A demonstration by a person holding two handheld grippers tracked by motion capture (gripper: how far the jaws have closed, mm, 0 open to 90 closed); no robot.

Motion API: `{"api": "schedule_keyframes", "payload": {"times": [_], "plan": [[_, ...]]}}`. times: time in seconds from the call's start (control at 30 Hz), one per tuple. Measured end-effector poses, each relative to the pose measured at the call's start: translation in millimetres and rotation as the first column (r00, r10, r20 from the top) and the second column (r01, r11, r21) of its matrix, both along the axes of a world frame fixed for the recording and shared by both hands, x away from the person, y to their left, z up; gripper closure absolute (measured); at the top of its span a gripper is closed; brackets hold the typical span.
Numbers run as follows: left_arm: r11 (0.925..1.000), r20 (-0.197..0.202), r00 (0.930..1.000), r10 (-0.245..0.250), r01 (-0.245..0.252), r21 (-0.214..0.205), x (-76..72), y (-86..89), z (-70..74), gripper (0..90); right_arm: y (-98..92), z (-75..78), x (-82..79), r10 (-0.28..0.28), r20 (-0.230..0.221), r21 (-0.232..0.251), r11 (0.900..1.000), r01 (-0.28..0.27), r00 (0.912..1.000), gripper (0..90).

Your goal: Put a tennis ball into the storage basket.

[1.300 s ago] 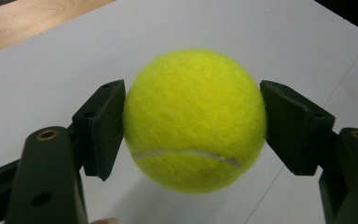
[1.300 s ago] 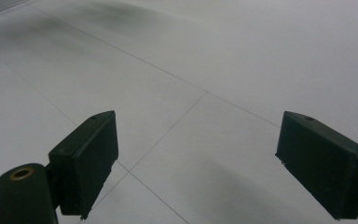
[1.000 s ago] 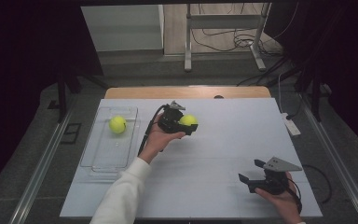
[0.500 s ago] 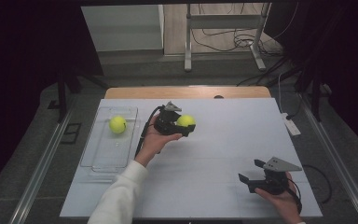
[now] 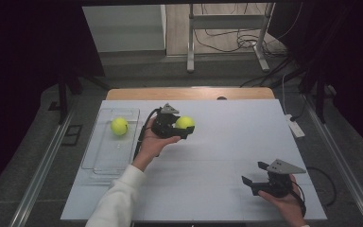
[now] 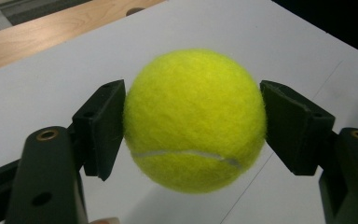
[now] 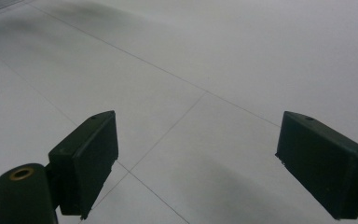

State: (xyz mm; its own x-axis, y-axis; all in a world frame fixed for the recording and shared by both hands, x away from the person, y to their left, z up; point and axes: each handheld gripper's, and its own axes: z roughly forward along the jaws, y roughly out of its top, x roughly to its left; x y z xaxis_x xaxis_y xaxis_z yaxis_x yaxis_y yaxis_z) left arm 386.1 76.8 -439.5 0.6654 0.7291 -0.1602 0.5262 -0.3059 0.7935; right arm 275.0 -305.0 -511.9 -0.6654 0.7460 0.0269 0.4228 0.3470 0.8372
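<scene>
The left gripper [image 5: 185, 128] is clamped on a tennis ball [image 6: 195, 119]: in the left gripper view both black pads press the ball's sides at its widest part, the left pad against one flank, the right pad against the other. The ball sits between the pads, lifted clear of the white table [image 5: 227, 142], with its white seam curving across the lower half. In the high view the ball [image 5: 185, 122] shows at the gripper's right end, above the middle of the table toward the far edge.

Left of that gripper a clear tray [image 5: 105, 161] lies on the table, and a second ball [image 5: 119, 126] rests in its far end, well apart from the held one.

The right gripper [image 5: 256, 176] sits near the table's near right corner, jaws apart with only bare table between them.
</scene>
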Motion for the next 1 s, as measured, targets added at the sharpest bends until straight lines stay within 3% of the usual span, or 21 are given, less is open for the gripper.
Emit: {"api": "schedule_keyframes", "payload": {"times": [1.0], "plan": [[0.9992,0.046,0.9988,0.018,-0.017,-0.037,-23.7,30.5,2.7,27.1,0.7,-0.6,-0.3,-0.006,-0.002,-0.012,0.9999,0.006,1.0000,13.0]]}}
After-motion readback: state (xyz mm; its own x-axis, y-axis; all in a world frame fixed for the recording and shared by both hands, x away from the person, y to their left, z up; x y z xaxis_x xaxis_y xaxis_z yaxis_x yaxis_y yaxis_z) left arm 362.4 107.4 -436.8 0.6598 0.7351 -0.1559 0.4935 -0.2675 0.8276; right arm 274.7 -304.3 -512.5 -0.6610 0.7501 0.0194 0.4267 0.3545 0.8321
